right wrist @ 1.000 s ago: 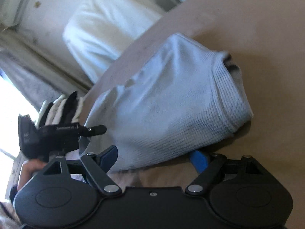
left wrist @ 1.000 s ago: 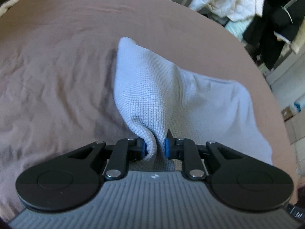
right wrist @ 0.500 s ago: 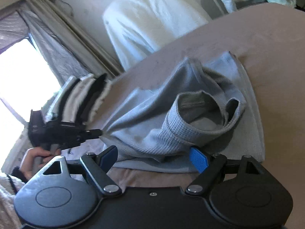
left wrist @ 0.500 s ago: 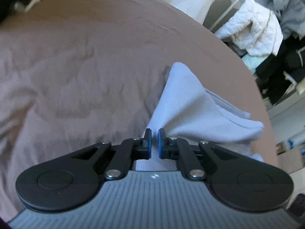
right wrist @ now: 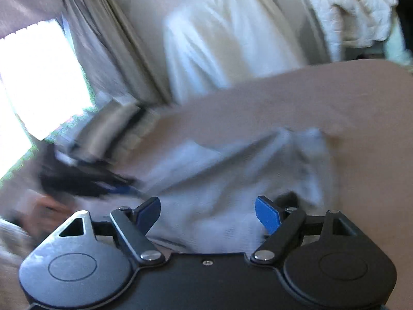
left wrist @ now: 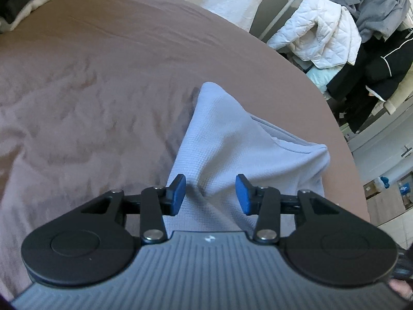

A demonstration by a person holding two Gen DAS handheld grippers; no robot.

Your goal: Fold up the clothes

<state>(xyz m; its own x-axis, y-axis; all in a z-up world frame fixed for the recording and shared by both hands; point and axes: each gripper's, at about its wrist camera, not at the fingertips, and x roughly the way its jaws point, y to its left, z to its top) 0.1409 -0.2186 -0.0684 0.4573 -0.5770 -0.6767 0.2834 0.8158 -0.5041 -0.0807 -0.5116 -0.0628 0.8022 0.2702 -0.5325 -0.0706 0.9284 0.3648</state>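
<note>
Progress: light blue waffle-knit garment [left wrist: 232,139] lies doubled over on the brown bedspread [left wrist: 77,82], partly folded but rumpled; flattening and probably another fold remain, I'd say. Left gripper [left wrist: 210,193] jaws wide, cloth between, not pinched. Right gripper [right wrist: 207,214] also wide above it, empty; view blurred.

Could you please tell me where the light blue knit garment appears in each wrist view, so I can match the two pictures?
Left wrist: the light blue garment lies centre, running up from between the open fingers.
Right wrist: blurred, it fills the lower centre above the open fingers.
Shared landmark: the white quilted jacket, upper right in both.
</note>
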